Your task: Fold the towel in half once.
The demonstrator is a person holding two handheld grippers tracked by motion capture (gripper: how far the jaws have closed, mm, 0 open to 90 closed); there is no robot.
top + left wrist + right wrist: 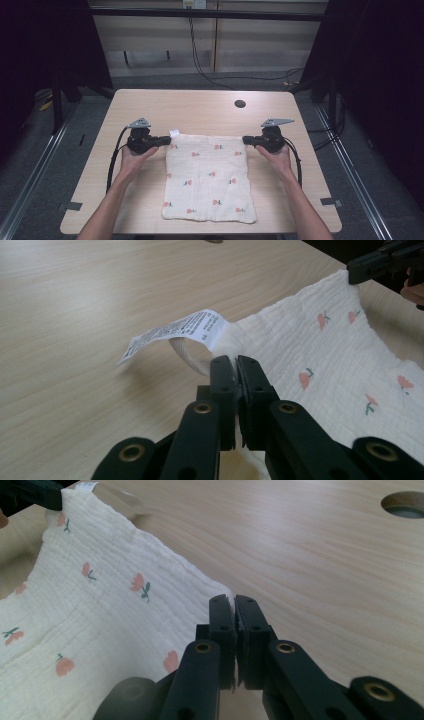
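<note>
Cloth [209, 175], label [172, 332], table hole [240, 104]

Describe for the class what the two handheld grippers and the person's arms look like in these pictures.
Both the left gripper and right gripper are black, each topped with a grey three-cornered plate and trailing a black cable. Up close, the jaws are flat black bars on linked arms with brass-coloured rivets. The forearms are bare, with no sleeves, gloves or watch in sight.
</note>
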